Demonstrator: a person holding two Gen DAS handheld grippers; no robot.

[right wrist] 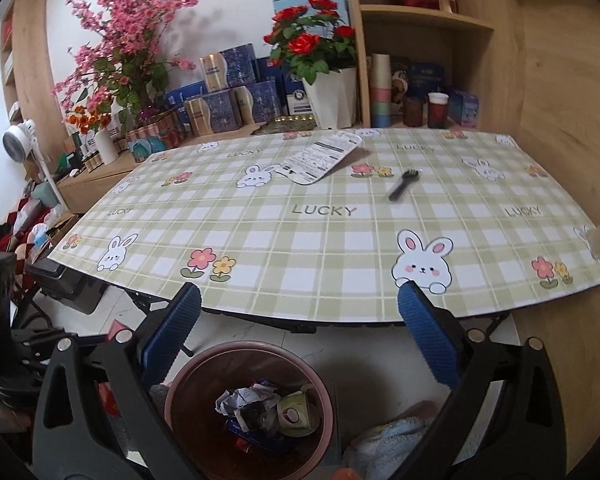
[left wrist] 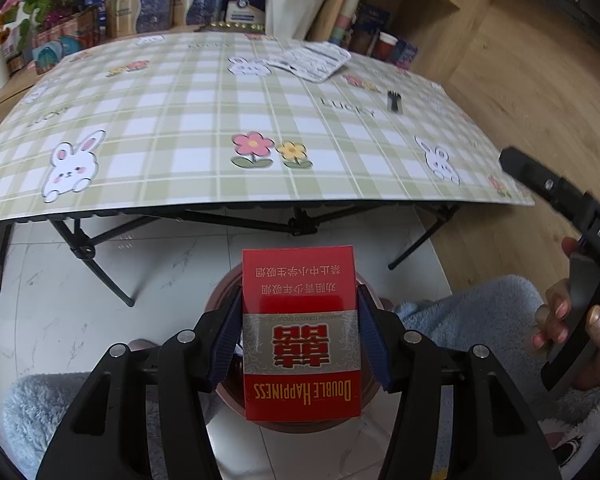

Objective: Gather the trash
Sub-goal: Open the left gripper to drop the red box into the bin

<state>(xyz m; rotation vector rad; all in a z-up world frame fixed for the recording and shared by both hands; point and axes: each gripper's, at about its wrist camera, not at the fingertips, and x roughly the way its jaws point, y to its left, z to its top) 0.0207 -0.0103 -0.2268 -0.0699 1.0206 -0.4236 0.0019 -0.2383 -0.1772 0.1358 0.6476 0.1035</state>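
Note:
My left gripper is shut on a red Double Happiness cigarette box, its blue pads pressed on both sides. It holds the box above the brown trash bin, whose rim shows behind the box. In the right wrist view the same bin stands on the floor under the table's front edge, with crumpled paper and wrappers inside. My right gripper is open and holds nothing, hovering near the table's front edge. On the table lie a white printed wrapper and a black plastic fork.
The folding table has a green plaid cloth with rabbits and flowers. Flower pots and boxes crowd the sideboard behind it; wooden shelves stand at the back right. A person's hand holds the other gripper's handle at the right, blue fluffy clothing below.

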